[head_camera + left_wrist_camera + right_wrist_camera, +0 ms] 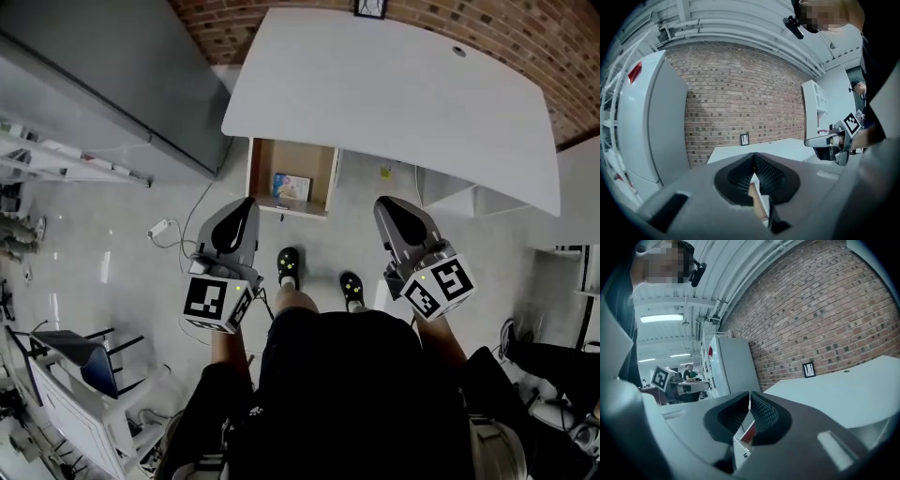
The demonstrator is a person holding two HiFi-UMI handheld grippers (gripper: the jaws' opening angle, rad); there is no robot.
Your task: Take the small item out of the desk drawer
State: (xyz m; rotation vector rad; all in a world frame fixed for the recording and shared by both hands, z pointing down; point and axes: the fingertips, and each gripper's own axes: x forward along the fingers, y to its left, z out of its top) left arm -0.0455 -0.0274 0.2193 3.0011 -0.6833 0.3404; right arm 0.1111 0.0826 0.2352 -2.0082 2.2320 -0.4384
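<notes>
The left gripper (244, 211) and right gripper (386, 210) both have their jaws clenched, pads together, with nothing between them. The open drawer (258, 167) under the white desk (394, 94) lies ahead of and between both jaw tips. The small item (292, 187), blue and white, rests inside it, apart from both grippers. Its print is too small to read.

White tabletop (394, 84), red-brown brick wall (506, 37). Drawer (266, 161) light brown wood inside; small item (292, 187) blue and white. Left tongs (247, 202) and right tongs (382, 202) grey, black-and-white square markers. Pale grey floor (112, 234). Black shoes (289, 265), yellow dots.
</notes>
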